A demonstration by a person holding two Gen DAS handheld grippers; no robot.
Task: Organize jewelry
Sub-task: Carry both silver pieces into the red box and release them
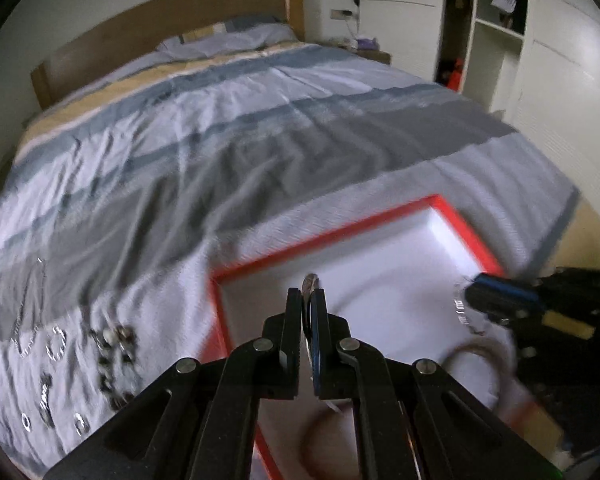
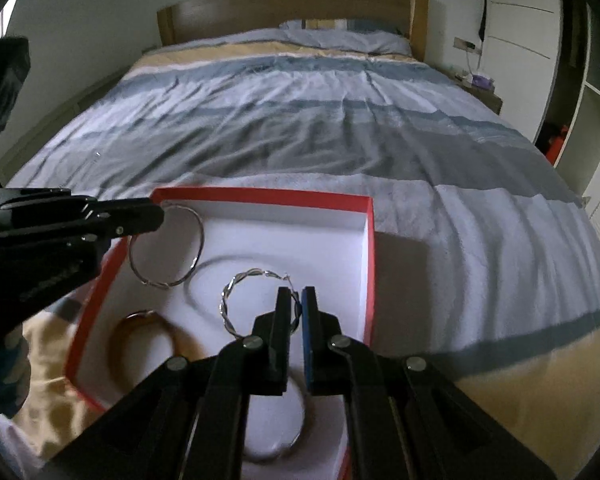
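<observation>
A red-rimmed box with a white inside [image 1: 328, 238] [image 2: 370, 240] lies on the bed. My left gripper [image 1: 311, 294] [image 2: 156, 216] is shut on a thin silver hoop [image 2: 166, 246] and holds it over the box's left side. My right gripper [image 2: 299, 300] [image 1: 470, 296] is shut on a twisted silver hoop [image 2: 230, 300] and holds it over the box's middle. A brown bangle [image 2: 140, 334] [image 1: 476, 350] and another silver hoop [image 2: 276, 450] lie inside the box. Several loose jewelry pieces [image 1: 112, 356] lie on the sheet left of the box, with a chain [image 1: 30, 312] further left.
The striped blue, grey and white bed cover [image 2: 340, 132] stretches to a wooden headboard [image 2: 292, 4] with pillows. White wardrobes [image 1: 560, 60] stand on the right. A bedside table [image 2: 484, 88] sits by the headboard.
</observation>
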